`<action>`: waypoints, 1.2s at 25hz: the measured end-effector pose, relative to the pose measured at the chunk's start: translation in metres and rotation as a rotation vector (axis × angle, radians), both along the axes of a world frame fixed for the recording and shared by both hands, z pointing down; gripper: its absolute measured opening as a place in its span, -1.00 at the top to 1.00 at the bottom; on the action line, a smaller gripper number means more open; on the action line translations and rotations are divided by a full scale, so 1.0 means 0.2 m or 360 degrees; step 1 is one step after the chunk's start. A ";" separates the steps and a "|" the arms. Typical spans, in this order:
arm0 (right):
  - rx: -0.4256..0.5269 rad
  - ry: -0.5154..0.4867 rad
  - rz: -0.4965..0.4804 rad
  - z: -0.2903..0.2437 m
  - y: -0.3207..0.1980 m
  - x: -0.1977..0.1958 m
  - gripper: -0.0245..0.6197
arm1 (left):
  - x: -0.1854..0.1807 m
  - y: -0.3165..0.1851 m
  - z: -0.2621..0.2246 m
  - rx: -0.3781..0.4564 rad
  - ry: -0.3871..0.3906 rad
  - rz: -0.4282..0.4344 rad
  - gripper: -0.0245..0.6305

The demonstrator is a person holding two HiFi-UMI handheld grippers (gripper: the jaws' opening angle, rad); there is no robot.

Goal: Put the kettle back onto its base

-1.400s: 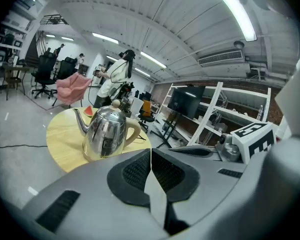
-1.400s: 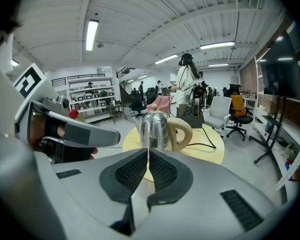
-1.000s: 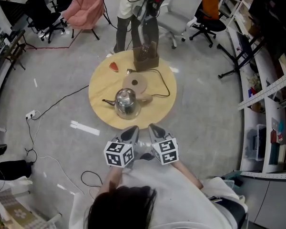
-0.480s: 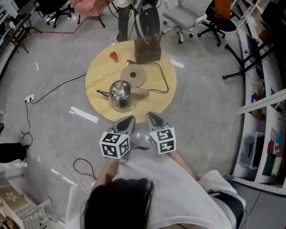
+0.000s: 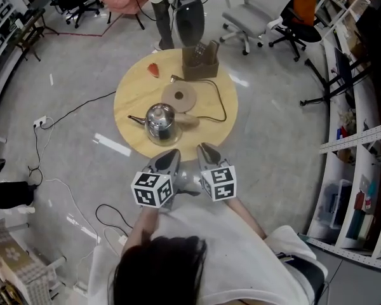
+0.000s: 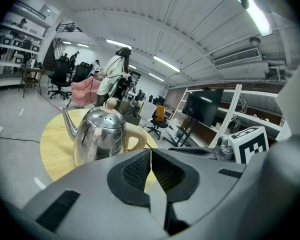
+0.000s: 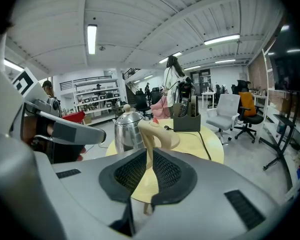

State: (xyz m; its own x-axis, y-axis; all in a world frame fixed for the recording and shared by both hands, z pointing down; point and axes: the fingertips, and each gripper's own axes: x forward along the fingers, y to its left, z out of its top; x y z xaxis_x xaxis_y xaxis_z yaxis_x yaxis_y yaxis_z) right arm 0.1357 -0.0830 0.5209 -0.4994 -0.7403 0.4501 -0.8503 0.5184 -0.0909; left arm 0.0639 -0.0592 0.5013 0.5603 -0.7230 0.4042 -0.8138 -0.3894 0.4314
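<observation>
Holding left hand-held gripper (image 5: 168, 159) and right hand-held gripper (image 5: 208, 151) closed, empty, at 6 o'clock of the kettle (image 5: 160, 121), standing on the worktop (image 5: 133, 100) off its base (image 5: 178, 97), handle (image 5: 185, 119) pointing 3 o'clock, nearer the right.

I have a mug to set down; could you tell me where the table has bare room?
The table is bare at its left, between the red object and the kettle, and between the cord and its near edge. The middle, base to organizer box, is crowded.
</observation>
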 end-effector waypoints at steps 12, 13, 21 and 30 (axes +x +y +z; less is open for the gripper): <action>0.0032 -0.0006 0.0045 -0.02 -0.04 -0.02 0.83 | -0.06 -0.03 0.00 0.0025 -0.0003 0.0003 0.84; 0.0042 0.0002 0.0066 -0.02 -0.05 -0.02 0.83 | -0.06 -0.04 0.00 0.0029 -0.0006 0.0010 0.84; 0.0045 0.0021 0.0092 0.00 -0.12 -0.04 0.45 | -0.11 -0.12 0.00 0.0043 0.0039 -0.0001 0.84; 0.0090 0.0206 0.0119 0.02 -0.26 -0.04 0.31 | -0.19 -0.21 -0.01 0.0020 0.0100 -0.0043 0.84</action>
